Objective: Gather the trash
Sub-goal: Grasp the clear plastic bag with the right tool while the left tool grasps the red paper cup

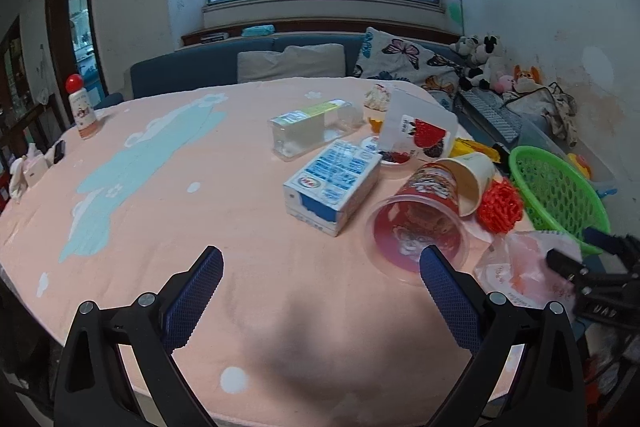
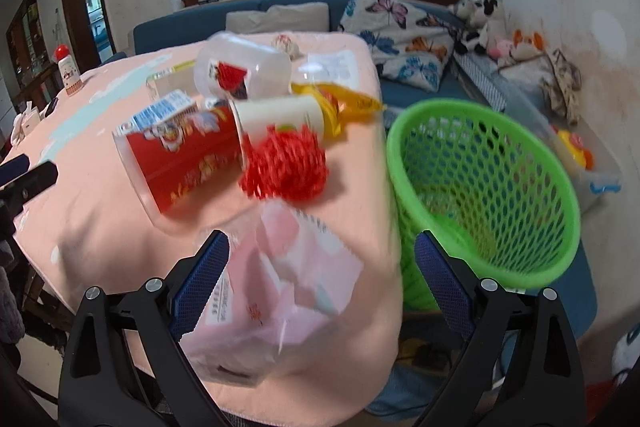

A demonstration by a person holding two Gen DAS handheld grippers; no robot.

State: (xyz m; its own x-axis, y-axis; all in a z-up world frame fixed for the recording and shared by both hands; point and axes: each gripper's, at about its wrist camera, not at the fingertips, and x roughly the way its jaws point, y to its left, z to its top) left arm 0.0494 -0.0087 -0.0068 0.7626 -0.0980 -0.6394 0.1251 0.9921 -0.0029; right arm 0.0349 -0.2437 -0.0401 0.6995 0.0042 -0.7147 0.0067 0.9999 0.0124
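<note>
- Left wrist view: my left gripper (image 1: 322, 281) hangs over the pink-covered worktop (image 1: 248, 195) with its jaws spread wide and nothing between them.
- The red snack tub (image 1: 420, 223) lies on its side just past my right-hand finger, its clear open mouth turned toward me.
- Beside the tub, on its left, lies a blue and white carton (image 1: 332, 187); a paper cup (image 1: 474, 179) and a red mesh wad (image 1: 500, 207) touch the tub on its far right.
- The green basket (image 1: 560, 195) stands beyond the mesh wad, off the worktop's edge.
- Right wrist view: my right gripper (image 2: 322, 285) is released, jaws wide, none pressing on anything I can see.
- The pink plastic bag (image 2: 280, 287) lies between them, crumpled, translucent, with printed writing; it rests at the worktop's near corner, in front of the tub.
- The basket sits right of the bag, tilted, mouth facing me.
</note>
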